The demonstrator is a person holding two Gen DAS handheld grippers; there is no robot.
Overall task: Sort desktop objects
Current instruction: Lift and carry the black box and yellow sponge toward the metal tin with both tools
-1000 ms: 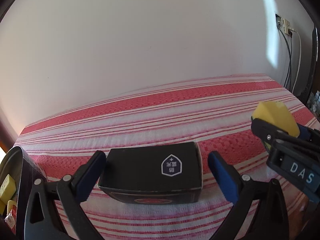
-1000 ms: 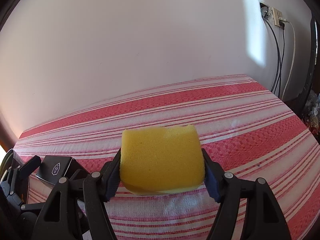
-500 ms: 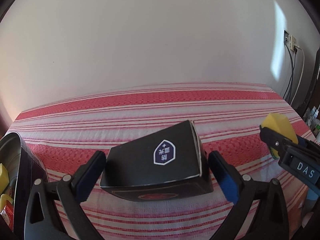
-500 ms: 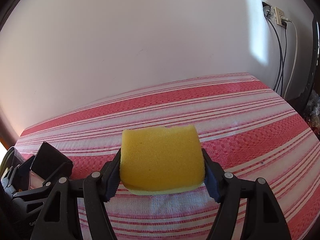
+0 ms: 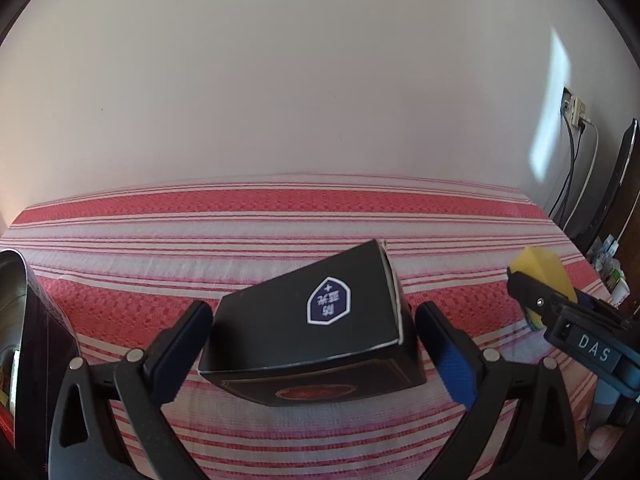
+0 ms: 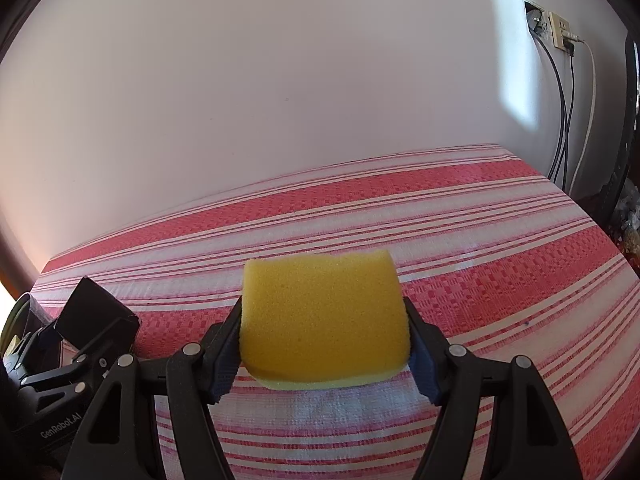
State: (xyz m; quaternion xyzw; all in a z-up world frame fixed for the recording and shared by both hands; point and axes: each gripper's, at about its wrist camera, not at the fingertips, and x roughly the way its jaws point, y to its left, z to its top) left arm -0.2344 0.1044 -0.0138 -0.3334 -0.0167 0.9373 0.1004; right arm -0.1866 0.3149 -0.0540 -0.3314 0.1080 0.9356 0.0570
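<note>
A black box [image 5: 312, 328] with a blue-and-white shield label sits tilted between my left gripper's [image 5: 314, 344] fingers, lifted above the red-and-white striped cloth [image 5: 280, 216]. The left gripper is shut on it. My right gripper [image 6: 324, 344] is shut on a yellow sponge [image 6: 320, 320], held above the cloth. The sponge also shows at the right edge of the left wrist view [image 5: 544, 272]. The black box also shows at the far left of the right wrist view [image 6: 94, 320].
A dark bin [image 5: 28, 344] holding small items stands at the left edge of the left wrist view. A wall socket with hanging cables [image 6: 560, 32] is on the wall at right. A dark upright panel [image 5: 616, 188] stands past the table's right end.
The black box has gone from lying flat to tilted, its right end raised, and the left view has swung left and up. The right gripper keeps its grip on the sponge, nearly still.
</note>
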